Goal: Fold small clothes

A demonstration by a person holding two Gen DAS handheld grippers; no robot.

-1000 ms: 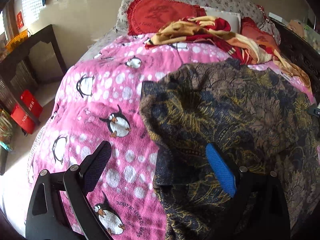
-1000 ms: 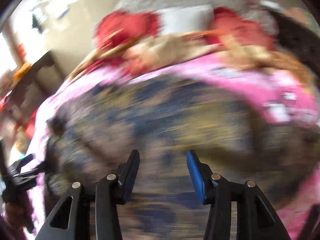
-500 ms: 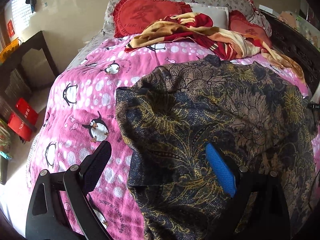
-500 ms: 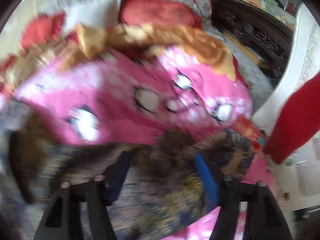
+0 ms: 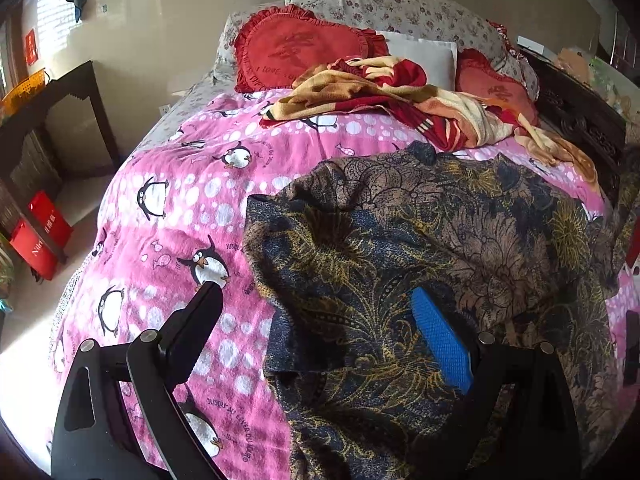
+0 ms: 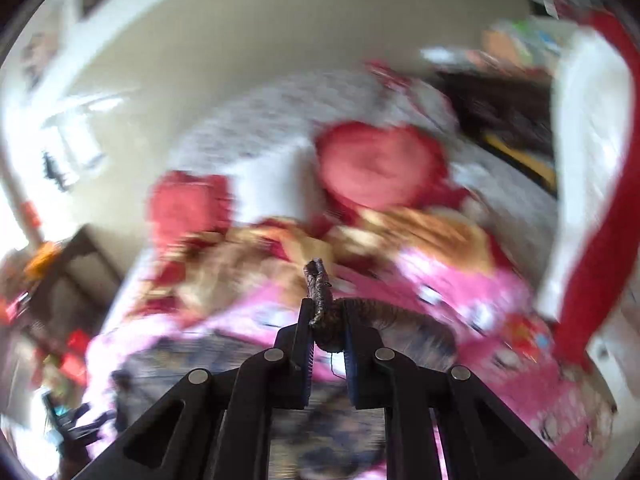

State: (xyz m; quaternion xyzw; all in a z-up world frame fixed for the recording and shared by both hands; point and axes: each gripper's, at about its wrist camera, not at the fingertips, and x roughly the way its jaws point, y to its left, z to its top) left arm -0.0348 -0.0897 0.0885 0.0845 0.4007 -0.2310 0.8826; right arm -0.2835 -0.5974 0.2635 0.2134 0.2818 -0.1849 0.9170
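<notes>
A dark blue and brown garment with a gold floral print (image 5: 420, 240) lies spread over the pink penguin blanket (image 5: 180, 200) on a bed. My left gripper (image 5: 312, 296) hangs open just above the garment's near left part, one finger over the blanket and the blue-padded finger (image 5: 440, 340) over the cloth, holding nothing. In the blurred right wrist view my right gripper (image 6: 326, 308) is raised over the bed. Its jaws are closing on a bunched edge of the garment (image 6: 400, 316), which sticks up between the pads and trails away to the right.
Red heart cushions (image 5: 300, 48), a white pillow (image 5: 420, 52) and a rumpled red and yellow blanket (image 5: 400, 104) fill the head of the bed. A dark table (image 5: 52, 112) and red bags (image 5: 40, 236) stand left of the bed. Dark carved furniture (image 5: 576, 116) runs along the right.
The right gripper swung to the garment's right edge, narrowed its jaws onto a fold of it and rose with the cloth. The left gripper barely moved and stayed open.
</notes>
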